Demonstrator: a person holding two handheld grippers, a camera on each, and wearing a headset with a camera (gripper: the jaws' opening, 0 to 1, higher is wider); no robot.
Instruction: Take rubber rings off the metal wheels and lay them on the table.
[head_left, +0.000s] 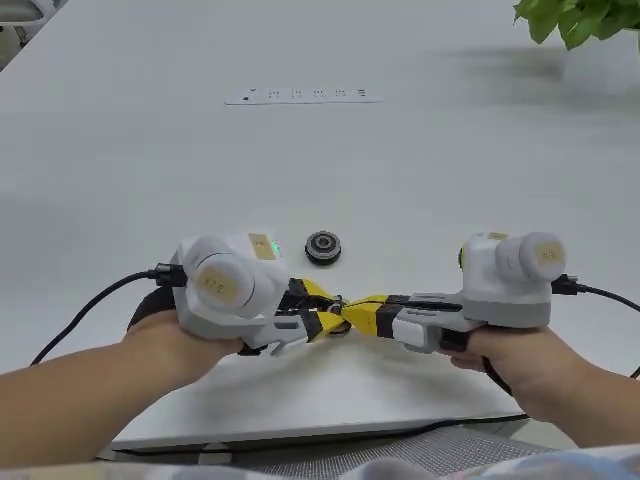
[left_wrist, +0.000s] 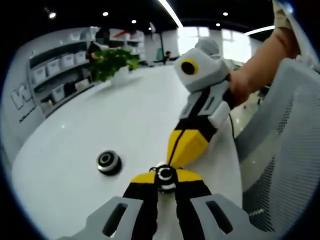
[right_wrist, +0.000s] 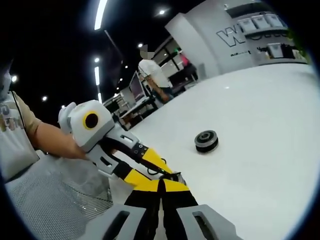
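A small metal wheel (left_wrist: 165, 176) with a black rubber ring is held just above the white table (head_left: 420, 170), near its front edge. My left gripper (left_wrist: 165, 182) is shut on this wheel. My right gripper (right_wrist: 168, 181) comes in from the opposite side, tip to tip with the left one, and its jaws are shut on the ring at the wheel's edge. In the head view the two yellow tips meet at the centre, left gripper (head_left: 322, 322) and right gripper (head_left: 354, 312). A second wheel (head_left: 323, 246) with its black ring lies flat on the table just beyond them.
A white power strip (head_left: 303, 95) lies far back on the table. A potted plant (head_left: 580, 20) stands at the far right corner. Cables trail from both grippers. A mesh chair (left_wrist: 285, 150) is by the front edge. A person (right_wrist: 152, 75) stands in the background.
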